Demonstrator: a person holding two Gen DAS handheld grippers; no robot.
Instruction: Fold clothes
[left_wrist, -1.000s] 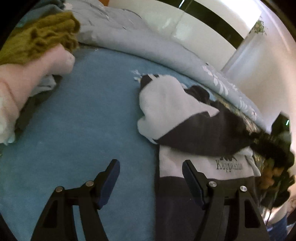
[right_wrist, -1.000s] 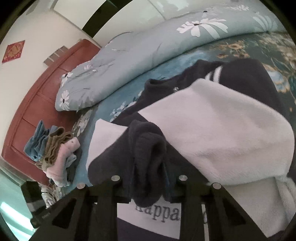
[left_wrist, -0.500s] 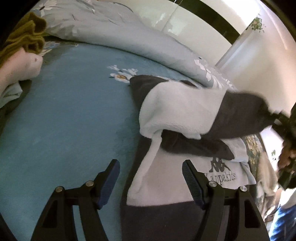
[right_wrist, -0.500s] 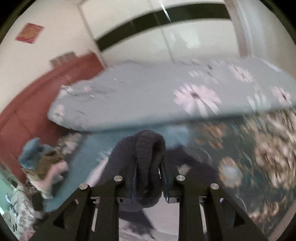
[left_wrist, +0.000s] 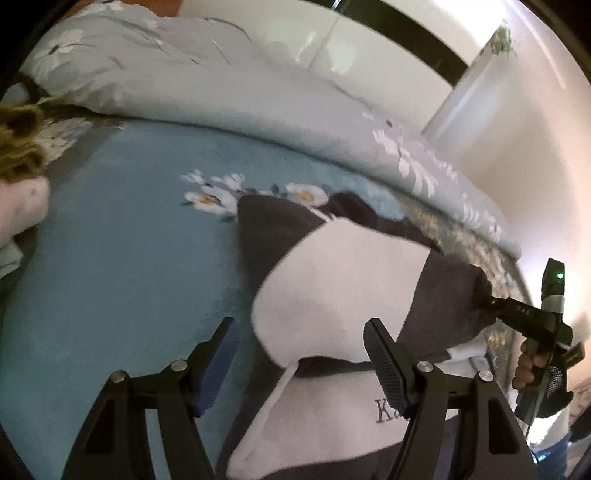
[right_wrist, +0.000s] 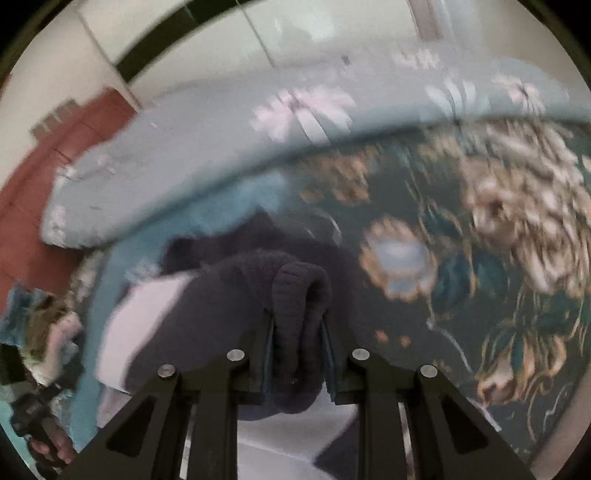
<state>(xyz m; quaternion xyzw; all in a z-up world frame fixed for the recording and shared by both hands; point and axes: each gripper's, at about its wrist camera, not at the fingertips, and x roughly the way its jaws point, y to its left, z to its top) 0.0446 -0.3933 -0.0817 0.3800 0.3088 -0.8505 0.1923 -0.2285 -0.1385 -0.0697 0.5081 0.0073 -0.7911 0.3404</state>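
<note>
A dark navy and white sweatshirt with a "Kappa" logo lies on the blue bed sheet. My left gripper is open and empty, hovering just above the sweatshirt's left edge. My right gripper is shut on the sleeve's dark ribbed cuff and holds the sleeve stretched out to the right. That gripper and the hand holding it also show in the left wrist view, at the sleeve's end.
A rolled light-blue floral duvet runs along the far side of the bed. A pile of other clothes lies by the red-brown headboard. A dark floral bedspread covers the right part of the bed.
My right gripper has lifted the cuff off the sweatshirt's chest and pulled the sleeve out to the right. My left gripper stayed open and shifted slightly forward.
</note>
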